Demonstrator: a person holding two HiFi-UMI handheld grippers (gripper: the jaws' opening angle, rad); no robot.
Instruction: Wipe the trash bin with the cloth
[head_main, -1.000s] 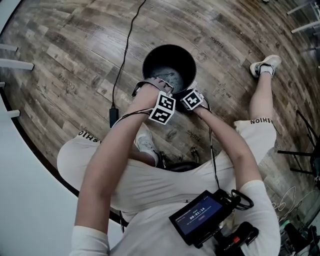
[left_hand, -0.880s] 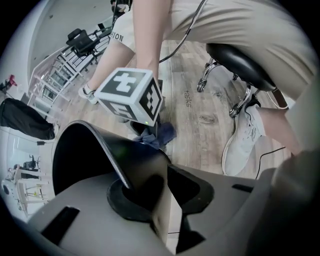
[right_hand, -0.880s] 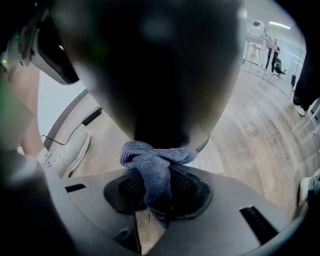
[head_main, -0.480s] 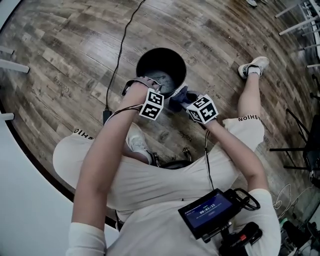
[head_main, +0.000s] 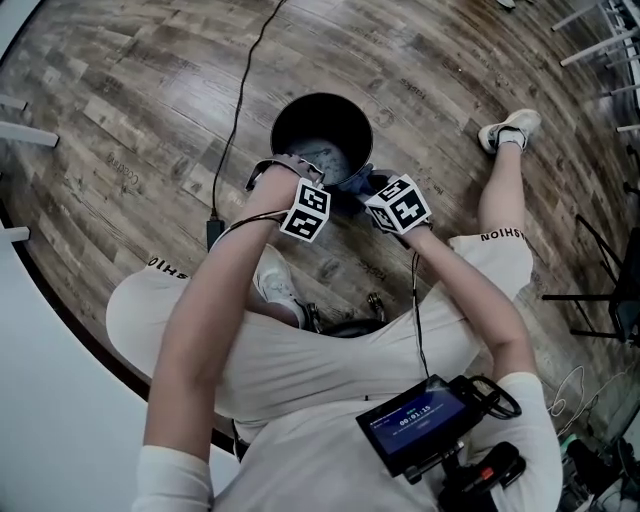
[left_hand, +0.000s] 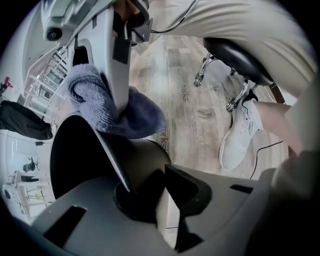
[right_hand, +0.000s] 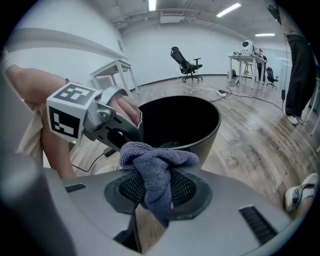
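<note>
The black trash bin (head_main: 300, 125) stood upright on the wooden floor (head_main: 130, 100) in front of the seated person. The left gripper (left_hand: 147, 182) pointed straight down over the bin's near rim. Its jaws had just been closing, with the bin's thin wall between them, and they pinched that wall. The right gripper (right_hand: 157, 195) hung just beside the same rim, to the right of the left gripper and slanted down toward the bin. Its jaws were clamped on a bunched blue-grey cloth (right_hand: 157, 160). The cloth's folded top bulged above the jaws, level with the bin's rim and just outside it. A white shoe (left_hand: 240, 135) rested on the floor near the bin, on the person's side.
</note>
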